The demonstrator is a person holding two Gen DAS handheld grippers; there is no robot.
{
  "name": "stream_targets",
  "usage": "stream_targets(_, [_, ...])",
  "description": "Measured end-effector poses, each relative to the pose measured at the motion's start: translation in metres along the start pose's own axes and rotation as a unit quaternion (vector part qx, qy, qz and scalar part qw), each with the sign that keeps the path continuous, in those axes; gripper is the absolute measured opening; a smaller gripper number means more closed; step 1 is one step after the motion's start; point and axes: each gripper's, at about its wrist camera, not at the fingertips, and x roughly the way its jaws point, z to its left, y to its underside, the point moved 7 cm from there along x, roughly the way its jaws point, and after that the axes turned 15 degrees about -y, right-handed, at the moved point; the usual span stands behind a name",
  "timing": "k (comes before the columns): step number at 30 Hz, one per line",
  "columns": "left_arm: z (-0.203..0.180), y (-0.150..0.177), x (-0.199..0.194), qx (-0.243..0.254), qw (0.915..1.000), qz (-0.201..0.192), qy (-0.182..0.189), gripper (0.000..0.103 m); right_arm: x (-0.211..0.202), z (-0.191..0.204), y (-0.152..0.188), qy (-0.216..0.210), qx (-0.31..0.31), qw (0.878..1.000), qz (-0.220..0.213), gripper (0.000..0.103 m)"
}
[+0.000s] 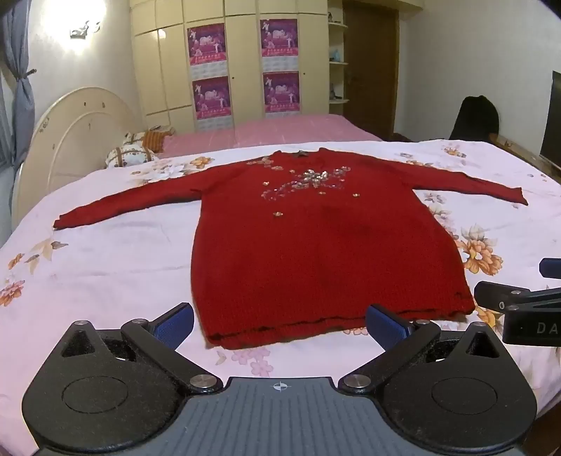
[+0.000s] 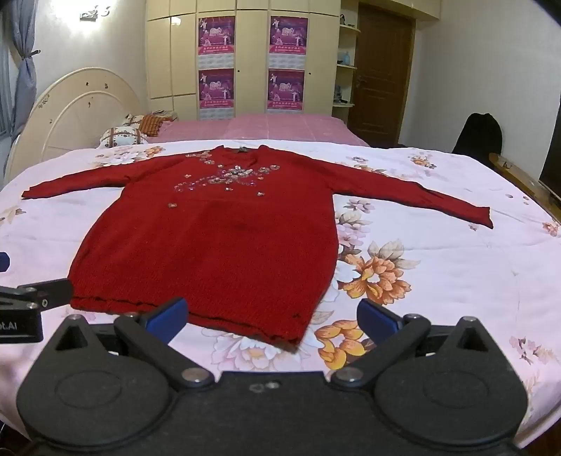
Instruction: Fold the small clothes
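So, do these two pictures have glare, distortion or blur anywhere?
Left wrist view: the wardrobe carries a bright glare spot and the bed edge bows from fisheye distortion. Right wrist view: the same bowing, the red sweater is sharp, and the corners are dark.

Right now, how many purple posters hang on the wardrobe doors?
4, in two columns: upper left poster, lower left poster, upper right poster, lower right poster. None looks hidden.

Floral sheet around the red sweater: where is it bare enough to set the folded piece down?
Bare floral sheet lies between the left sleeve and the near edge, and below the right sleeve. The red sweater fills the middle.
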Motion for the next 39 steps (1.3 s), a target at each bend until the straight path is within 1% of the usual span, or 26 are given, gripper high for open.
stream_targets(3, [-0.002, 0.001, -0.002, -0.003, 1.0, 0.001, 0.001, 0.103, -0.001, -0.001, -0.001, 0.0, 0.001, 1.0, -0.001, 0.102])
stream_targets(4, [0.001, 0.0, 0.004, -0.004, 0.9999, 0.009, 0.007, 0.103, -0.001, -0.001, -0.001, -0.001, 0.0, 1.0, -0.003, 0.102])
stream_targets(7, [0.002, 0.0, 0.007, -0.005, 0.9999, 0.008, 0.008, 0.103, 0.0, 0.0, -0.001, -0.002, -0.001, 1.0, -0.004, 0.102])
stream_targets(8, [0.0, -0.001, 0.002, -0.003, 1.0, 0.004, 0.004, 0.103, 0.0, 0.001, -0.001, -0.003, -0.001, 1.0, -0.004, 0.102])
stream_targets(12, [0.0, -0.001, 0.003, -0.005, 1.0, 0.002, 0.003, 0.103, 0.002, -0.003, -0.002, -0.002, -0.001, 1.0, -0.006, 0.102])
stream_targets(14, [0.0, 0.001, 0.0, -0.006, 1.0, 0.002, 0.002, 0.103, -0.003, -0.001, -0.003, -0.001, -0.002, 1.0, -0.006, 0.102])
stream_targets(30, [0.002, -0.003, 0.008, -0.014, 0.9998, 0.01, -0.001, 0.103, 0.0, 0.001, -0.002, 0.002, -0.002, 1.0, -0.002, 0.102])
stream_targets(39, [0.001, -0.004, 0.009, -0.015, 0.9998, 0.01, -0.002, 0.103, 0.002, 0.003, -0.005, -0.005, -0.004, 1.0, -0.003, 0.102])
